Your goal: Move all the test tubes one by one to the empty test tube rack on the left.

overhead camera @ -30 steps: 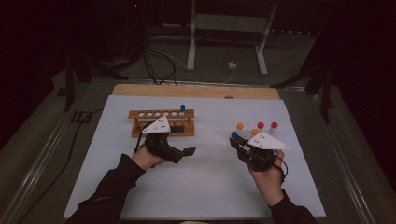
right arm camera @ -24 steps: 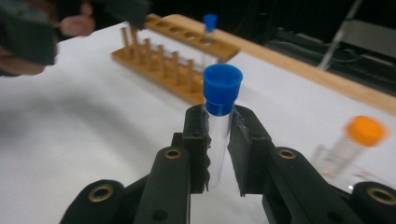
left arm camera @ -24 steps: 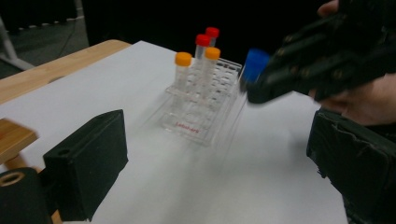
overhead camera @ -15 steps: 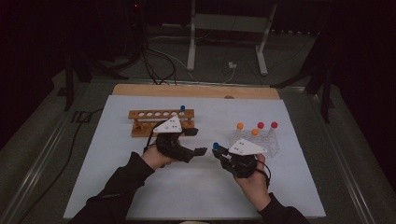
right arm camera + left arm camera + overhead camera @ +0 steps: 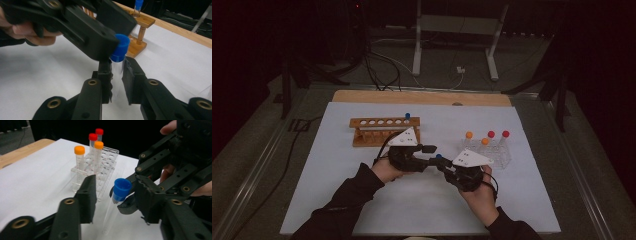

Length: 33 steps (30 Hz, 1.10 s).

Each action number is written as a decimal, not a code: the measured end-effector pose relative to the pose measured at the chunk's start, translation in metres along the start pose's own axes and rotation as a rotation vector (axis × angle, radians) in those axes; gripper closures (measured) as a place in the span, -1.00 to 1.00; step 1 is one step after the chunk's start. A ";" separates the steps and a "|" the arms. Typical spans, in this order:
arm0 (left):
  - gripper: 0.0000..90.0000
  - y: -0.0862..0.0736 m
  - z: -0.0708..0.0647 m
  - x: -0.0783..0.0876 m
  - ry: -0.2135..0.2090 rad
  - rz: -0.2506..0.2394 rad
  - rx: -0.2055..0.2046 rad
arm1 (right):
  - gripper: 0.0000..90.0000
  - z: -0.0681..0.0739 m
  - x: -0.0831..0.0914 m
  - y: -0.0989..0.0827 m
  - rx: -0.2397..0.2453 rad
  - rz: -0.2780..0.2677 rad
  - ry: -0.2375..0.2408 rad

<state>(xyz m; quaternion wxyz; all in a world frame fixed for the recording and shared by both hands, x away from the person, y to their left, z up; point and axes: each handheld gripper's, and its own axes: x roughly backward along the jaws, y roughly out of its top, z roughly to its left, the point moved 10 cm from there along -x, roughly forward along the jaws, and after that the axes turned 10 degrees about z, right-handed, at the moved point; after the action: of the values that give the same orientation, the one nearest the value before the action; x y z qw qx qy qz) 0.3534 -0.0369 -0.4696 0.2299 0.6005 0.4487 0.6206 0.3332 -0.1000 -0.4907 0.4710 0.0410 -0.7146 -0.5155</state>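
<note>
My right gripper [image 5: 117, 65] is shut on a clear tube with a blue cap [image 5: 120, 48], holding it upright by its body just under the cap. The two grippers meet above the white mat near the middle in the high view, where the blue cap [image 5: 438, 156] shows between them. My left gripper [image 5: 116, 186] has the blue cap [image 5: 121, 188] between its jaws, which have just been closing. One jaw is at the cap, while a gap remains on the other side. My left gripper [image 5: 116, 33] comes in from the upper left in the right gripper view.
A wooden rack [image 5: 384, 131] stands behind the left hand with one blue-capped tube [image 5: 407, 116] at its right end. A clear plastic rack [image 5: 497, 155] to the right holds tubes with orange and red caps [image 5: 93, 137]. A wooden strip [image 5: 422, 96] edges the mat's far side.
The right hand carried the blue-capped tube left, away from the clear rack. The left gripper came right to meet it, and its jaws narrowed around the cap.
</note>
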 end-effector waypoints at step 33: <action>0.72 0.017 0.040 0.046 0.123 -0.027 0.002 | -0.19 -0.008 0.003 0.002 -0.059 -0.043 0.040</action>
<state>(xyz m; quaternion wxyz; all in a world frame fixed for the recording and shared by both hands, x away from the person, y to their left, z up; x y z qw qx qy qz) 0.3882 0.0044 -0.4356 0.2096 0.5552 0.4705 0.6530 0.3382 -0.1062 -0.4877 0.4751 0.0530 -0.6885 -0.5455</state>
